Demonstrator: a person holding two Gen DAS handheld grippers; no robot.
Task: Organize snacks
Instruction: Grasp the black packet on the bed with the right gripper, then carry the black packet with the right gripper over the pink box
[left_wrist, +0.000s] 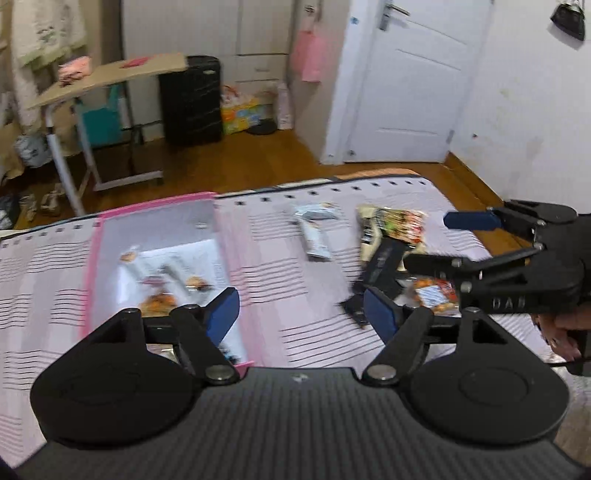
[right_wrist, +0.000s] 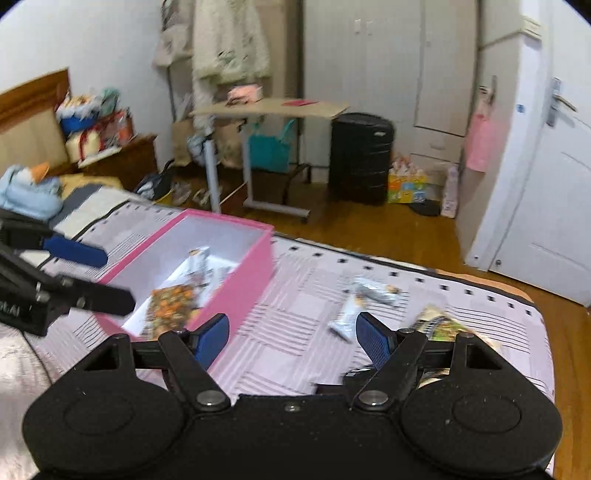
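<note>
A pink box (left_wrist: 92, 266) (right_wrist: 240, 295) stands open on the striped bed cover, with an orange-patterned pack (right_wrist: 170, 306) and a white bar (right_wrist: 199, 258) lying inside. Loose on the cover to its right are silver-white bars (left_wrist: 314, 232) (right_wrist: 373, 291), a colourful pack (left_wrist: 399, 221) (right_wrist: 439, 325), a black pack (left_wrist: 380, 269) and an orange pack (left_wrist: 436, 295). My left gripper (left_wrist: 303, 314) (right_wrist: 118, 278) hangs open over the box's near right edge, with nothing between its fingers. My right gripper (right_wrist: 291, 332) (left_wrist: 426, 240) is open and holds nothing above the loose snacks.
The bed's far edge (left_wrist: 332, 181) drops to a wooden floor (right_wrist: 388, 229). Beyond stand a rolling side table (right_wrist: 269, 107), a black suitcase (right_wrist: 360, 158), a white door (left_wrist: 413, 81) and a nightstand (right_wrist: 125, 158) with piled items. A blue plush (right_wrist: 29, 192) lies at the bed's left.
</note>
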